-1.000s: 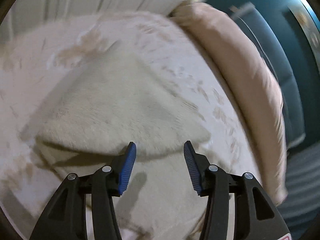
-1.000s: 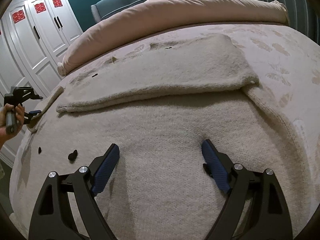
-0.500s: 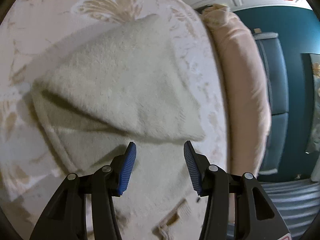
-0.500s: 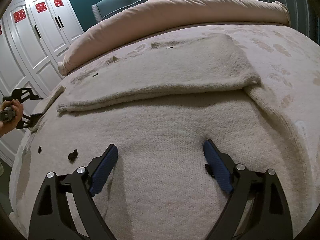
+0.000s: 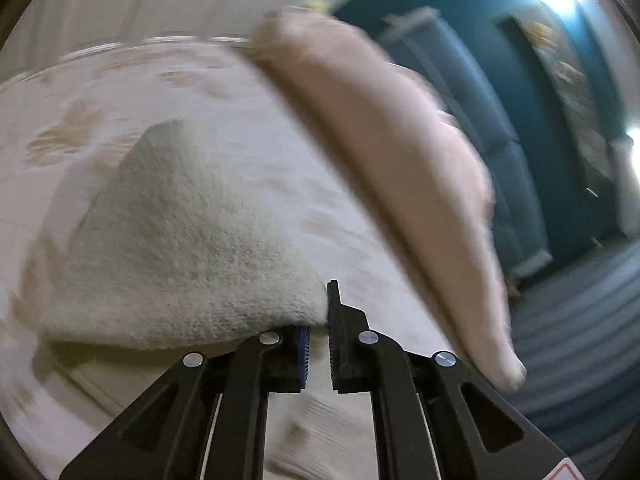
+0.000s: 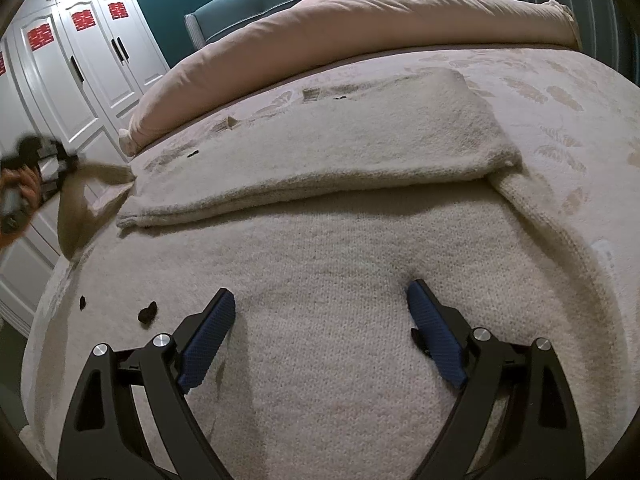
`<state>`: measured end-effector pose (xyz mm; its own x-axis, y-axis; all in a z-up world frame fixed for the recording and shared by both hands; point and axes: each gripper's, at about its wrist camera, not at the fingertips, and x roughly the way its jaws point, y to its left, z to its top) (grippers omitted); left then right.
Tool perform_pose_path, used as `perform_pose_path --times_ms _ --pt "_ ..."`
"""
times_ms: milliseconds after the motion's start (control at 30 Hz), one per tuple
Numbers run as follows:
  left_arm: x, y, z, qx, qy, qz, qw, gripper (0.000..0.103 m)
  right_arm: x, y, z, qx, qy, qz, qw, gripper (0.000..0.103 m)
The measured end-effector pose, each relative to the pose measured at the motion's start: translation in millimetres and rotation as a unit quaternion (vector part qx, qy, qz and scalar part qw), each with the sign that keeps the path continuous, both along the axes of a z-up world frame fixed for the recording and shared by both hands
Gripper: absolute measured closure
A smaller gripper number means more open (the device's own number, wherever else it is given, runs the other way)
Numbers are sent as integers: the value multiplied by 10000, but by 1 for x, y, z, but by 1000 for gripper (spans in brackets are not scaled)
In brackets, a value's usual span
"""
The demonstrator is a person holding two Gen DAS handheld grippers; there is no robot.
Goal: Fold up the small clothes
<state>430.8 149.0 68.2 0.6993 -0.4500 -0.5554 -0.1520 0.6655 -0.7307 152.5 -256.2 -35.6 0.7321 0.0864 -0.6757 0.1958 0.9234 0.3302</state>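
Two grippers, left gripper [image 5: 318, 320] jaws clenched on sweater [image 6: 360, 280] edge, right gripper [image 6: 320, 312] jaws released, pillow [image 6: 360, 24] behind.

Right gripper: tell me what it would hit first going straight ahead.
Probably the cream knitted sweater lying flat under the open right gripper; its folded sleeve lies further ahead, though depth is unclear.

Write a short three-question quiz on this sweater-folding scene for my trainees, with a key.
1. True or false: the right gripper is open over the sweater, with nothing clamped between its pads.
2. What is the left gripper shut on? A) an edge of the sweater B) a sock C) nothing
3. What colour are the wardrobe doors beside the bed?
Key: 1 true; 2 A; 3 white.
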Motion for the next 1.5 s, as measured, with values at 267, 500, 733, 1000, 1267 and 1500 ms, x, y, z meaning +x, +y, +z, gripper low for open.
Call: perform_pose_path --times_ms 267,500,733,1000,1267,1500 --pt "-82 -135 24 -588 -639 -1523 9845 97 1 0 1 20 12 3 10000 17" --pt "-129 -154 -108 -245 1155 -1306 9844 96 1 0 20 -27 153 -184 9997 17" --pt "-129 -63 -64 616 452 -444 9961 74 22 -13 59 486 -39 -484 9976 19" --pt "-103 13 -79 91 782 553 9954 74 88 34 35 846 759 32 9935 52" --pt "-106 14 -80 -17 702 627 9956 94 102 34 110 -76 -68 75 9999 96" --pt "-102 -22 -108 630 776 209 9948 91 99 -39 78 -457 422 -660 9959 97"
